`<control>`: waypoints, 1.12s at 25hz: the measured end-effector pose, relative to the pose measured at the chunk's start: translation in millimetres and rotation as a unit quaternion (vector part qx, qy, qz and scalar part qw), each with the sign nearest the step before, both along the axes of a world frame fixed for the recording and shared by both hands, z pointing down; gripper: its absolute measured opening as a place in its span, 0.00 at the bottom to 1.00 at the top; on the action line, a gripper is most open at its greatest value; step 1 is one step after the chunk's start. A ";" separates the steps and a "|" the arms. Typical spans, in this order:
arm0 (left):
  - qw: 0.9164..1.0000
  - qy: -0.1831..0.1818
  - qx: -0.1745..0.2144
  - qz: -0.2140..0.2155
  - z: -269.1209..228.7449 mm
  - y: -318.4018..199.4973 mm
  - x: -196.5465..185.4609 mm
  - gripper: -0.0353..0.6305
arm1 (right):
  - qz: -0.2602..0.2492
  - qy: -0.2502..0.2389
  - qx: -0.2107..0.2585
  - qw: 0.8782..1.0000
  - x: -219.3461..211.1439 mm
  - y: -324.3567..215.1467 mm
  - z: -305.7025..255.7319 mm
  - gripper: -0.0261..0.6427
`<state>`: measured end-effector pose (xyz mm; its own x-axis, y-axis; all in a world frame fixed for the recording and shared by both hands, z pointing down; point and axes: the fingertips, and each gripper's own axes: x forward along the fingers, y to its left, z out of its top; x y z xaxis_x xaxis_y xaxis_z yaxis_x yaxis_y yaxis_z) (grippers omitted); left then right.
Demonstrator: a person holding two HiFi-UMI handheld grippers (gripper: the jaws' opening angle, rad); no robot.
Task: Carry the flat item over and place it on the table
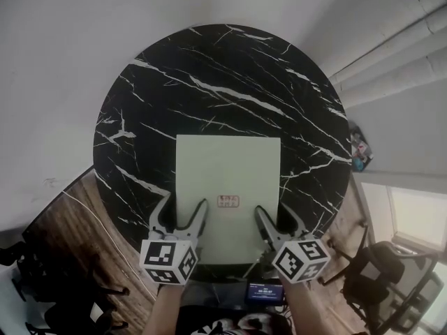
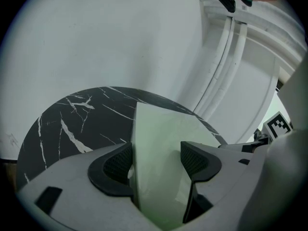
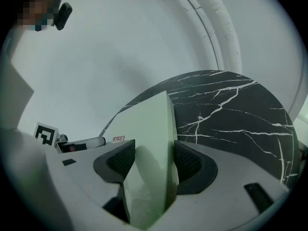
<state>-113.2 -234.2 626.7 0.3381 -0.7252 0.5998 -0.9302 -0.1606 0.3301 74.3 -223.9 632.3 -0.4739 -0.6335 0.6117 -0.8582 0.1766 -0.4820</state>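
A pale green flat board (image 1: 227, 173) with a small red-printed label lies over the near half of a round black marble table (image 1: 209, 68). Its near edge reaches the table's front rim. My left gripper (image 1: 180, 211) holds the board's near left corner, and my right gripper (image 1: 276, 215) holds the near right corner. In the left gripper view the board (image 2: 159, 143) fills the gap between the pads of the left gripper (image 2: 156, 162). The right gripper view shows the board (image 3: 154, 129) edge-on, pinched in the right gripper (image 3: 154, 160). Whether the board rests on the table I cannot tell.
White wall and white pipes (image 1: 391, 54) stand behind the table. A small coloured object (image 1: 360, 152) sits beside the table's right rim. A dark chair (image 1: 377, 271) stands at lower right, dark furniture (image 1: 42, 285) at lower left on the wooden floor (image 1: 77, 222).
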 end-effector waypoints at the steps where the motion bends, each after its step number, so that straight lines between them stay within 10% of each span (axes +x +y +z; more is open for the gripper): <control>1: 1.000 0.000 -0.001 0.000 0.4 -0.2 -0.1 0.53 | 0.000 -0.001 0.000 1.000 0.2 0.0 0.3 0.38; 28: 0.998 -0.059 0.034 -0.002 -21.2 -3.2 -8.1 0.46 | 0.006 0.038 0.038 0.999 10.1 -0.9 -14.2 0.30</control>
<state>-121.3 -237.4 605.5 0.2649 -0.7669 0.5845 -0.9626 -0.1745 0.2073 84.4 -224.8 618.1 -0.4204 -0.6843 0.5958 -0.8939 0.1998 -0.4013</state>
